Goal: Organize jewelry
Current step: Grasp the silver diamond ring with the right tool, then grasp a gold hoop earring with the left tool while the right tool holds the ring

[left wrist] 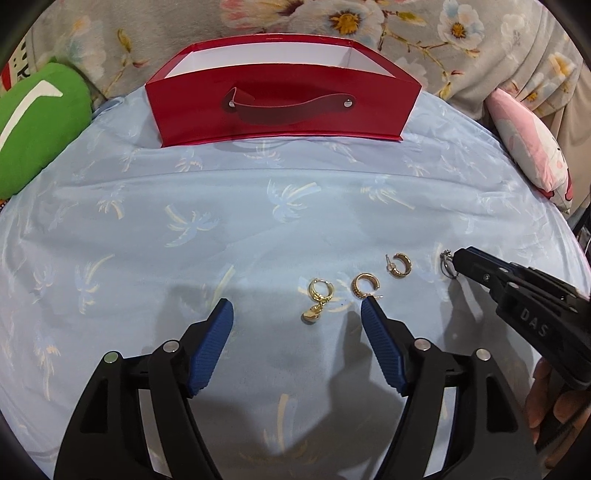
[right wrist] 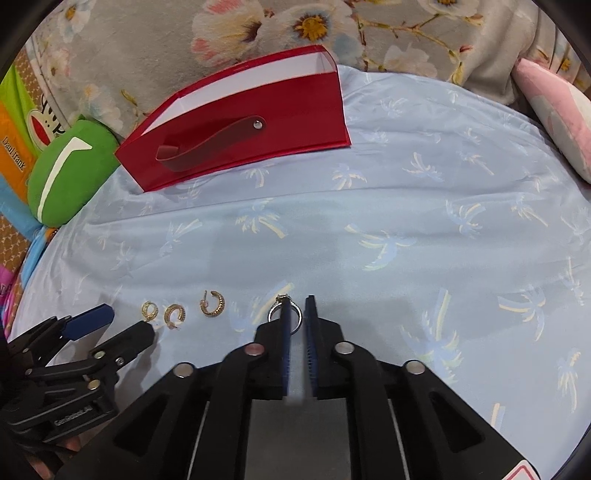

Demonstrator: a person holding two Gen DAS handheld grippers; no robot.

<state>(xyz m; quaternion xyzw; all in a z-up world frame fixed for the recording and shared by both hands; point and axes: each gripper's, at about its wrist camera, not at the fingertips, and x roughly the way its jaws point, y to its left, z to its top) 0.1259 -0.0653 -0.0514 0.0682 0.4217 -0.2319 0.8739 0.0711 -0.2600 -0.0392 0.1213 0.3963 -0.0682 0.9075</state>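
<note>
Three gold earrings lie in a row on the light blue palm-print cloth [left wrist: 184, 221]: a hoop with a shell charm [left wrist: 317, 299], a ridged half-hoop [left wrist: 365, 285] and a second half-hoop [left wrist: 400, 265]. They also show in the right wrist view, the nearest half-hoop [right wrist: 213, 302] among them. My left gripper [left wrist: 297, 310] is open, low over the cloth around the charm earring. A silver ring [right wrist: 285, 312] stands against the left finger of my right gripper [right wrist: 298, 301], whose jaws are nearly closed with a narrow gap; the ring looks to be around that finger.
A red open box with a strap handle [left wrist: 284, 107] stands at the far side of the cloth. A green cushion [left wrist: 37, 122] lies at the left, a pink pillow [left wrist: 532, 147] at the right. A floral blanket [left wrist: 406, 33] lies behind.
</note>
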